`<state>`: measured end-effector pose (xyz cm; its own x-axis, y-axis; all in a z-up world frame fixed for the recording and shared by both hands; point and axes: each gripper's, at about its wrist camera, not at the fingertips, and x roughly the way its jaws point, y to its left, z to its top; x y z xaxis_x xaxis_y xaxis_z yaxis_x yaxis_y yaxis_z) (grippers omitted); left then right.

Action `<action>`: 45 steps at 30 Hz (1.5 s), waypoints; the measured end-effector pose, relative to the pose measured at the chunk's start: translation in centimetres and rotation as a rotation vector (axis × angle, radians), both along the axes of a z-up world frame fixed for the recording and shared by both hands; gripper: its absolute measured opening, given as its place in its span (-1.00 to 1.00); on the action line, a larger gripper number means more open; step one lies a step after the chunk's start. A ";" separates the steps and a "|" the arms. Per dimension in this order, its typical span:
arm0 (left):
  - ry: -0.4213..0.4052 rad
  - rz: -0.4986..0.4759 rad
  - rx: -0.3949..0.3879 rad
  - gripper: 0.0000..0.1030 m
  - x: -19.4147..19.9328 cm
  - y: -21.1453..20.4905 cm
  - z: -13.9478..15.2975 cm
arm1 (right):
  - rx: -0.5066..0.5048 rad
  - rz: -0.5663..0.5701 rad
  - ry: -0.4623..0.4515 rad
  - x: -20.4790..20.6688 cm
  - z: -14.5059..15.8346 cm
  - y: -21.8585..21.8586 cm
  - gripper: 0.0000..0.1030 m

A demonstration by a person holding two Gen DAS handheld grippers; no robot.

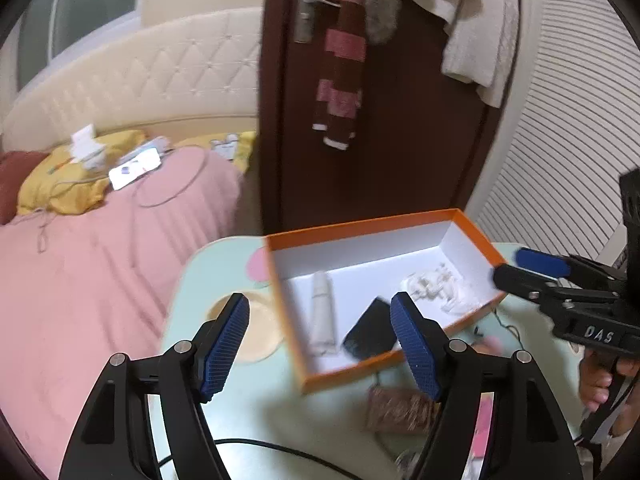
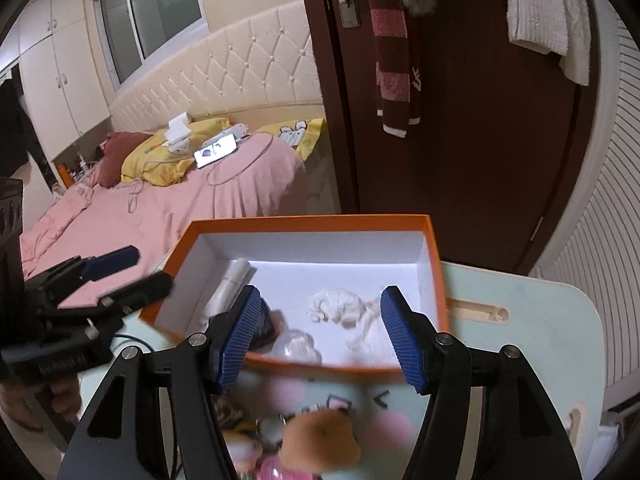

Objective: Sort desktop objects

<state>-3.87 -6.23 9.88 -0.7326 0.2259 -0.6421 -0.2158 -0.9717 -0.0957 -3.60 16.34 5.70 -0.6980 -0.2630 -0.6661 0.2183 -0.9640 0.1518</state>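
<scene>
Left gripper [image 1: 320,342]: 2 black angular arms, 2 ribbed blue pads [image 1: 224,350], 4 silver round screws on the pivots, triangular cutouts in the arm plates. Right gripper [image 2: 318,334]: same build, black frame, blue ridged pads [image 2: 402,338], 4 silver screws. In the left wrist view, right of the orange box [image 1: 472,228], the right gripper's black body bears white letters "DAS". A black cable [image 1: 256,446] runs under the left gripper.

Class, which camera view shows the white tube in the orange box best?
The left wrist view: the tube lies in full sight along the box's left side. In the right wrist view the right gripper's finger covers the tube's lower end.
</scene>
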 end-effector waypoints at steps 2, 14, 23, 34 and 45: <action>-0.002 0.020 -0.005 0.42 1.0 -1.1 0.2 | 0.009 -0.008 0.003 1.1 0.2 0.5 0.23; -0.093 0.006 -0.014 0.53 8.0 -1.1 -5.5 | 0.054 -0.080 -0.105 8.8 -4.9 2.3 0.23; -0.160 0.025 -0.134 0.56 8.3 1.5 -9.5 | 0.102 -0.110 -0.163 11.5 -8.2 2.7 0.24; -0.097 0.073 -0.123 0.98 8.9 1.4 -10.4 | 0.175 -0.193 -0.117 11.8 -9.0 2.9 0.66; -0.087 0.073 -0.122 0.98 8.9 1.3 -10.5 | 0.176 -0.169 -0.125 11.7 -9.5 2.4 0.97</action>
<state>5.06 -4.92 -0.62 -0.6849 0.0908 -0.7230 -0.1403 -0.9901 0.0085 8.10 18.71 -3.75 -0.6318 -0.0220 -0.7749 0.0418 -0.9991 -0.0057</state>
